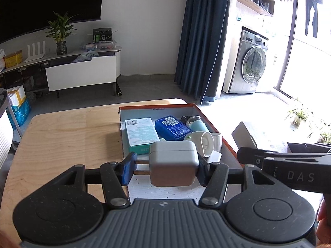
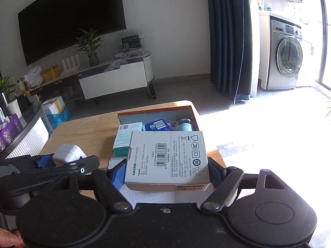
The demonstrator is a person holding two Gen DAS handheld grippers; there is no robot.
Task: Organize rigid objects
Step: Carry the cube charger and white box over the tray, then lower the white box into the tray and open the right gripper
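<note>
White plastic — a plug adapter (image 1: 173,163) is clamped prongs-sideways in the left gripper (image 1: 165,167) over the orange-rimmed box (image 1: 215,128), at its 6 o'clock end. The right gripper (image 2: 166,174) is closed on a power-adapter carton (image 2: 167,161) — either could be snagged on the crowded contents and slipped.

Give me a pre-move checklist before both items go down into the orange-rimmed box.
1. Left gripper grip on the white charger: ok, clamped between the prong tips and the opposite face.
2. Right gripper grip on the power adapter box: ok, pads press on both sides.
3. Orange-rimmed box open: ok, no lid.
4. Free floor near the front of it: ok, bare white patch shows under the charger.
5. Room for both items: cannot tell; the teal box, blue case and teal bottle already fill the back.
6. Grippers clear of each other: not ok, very close side by side.
</note>
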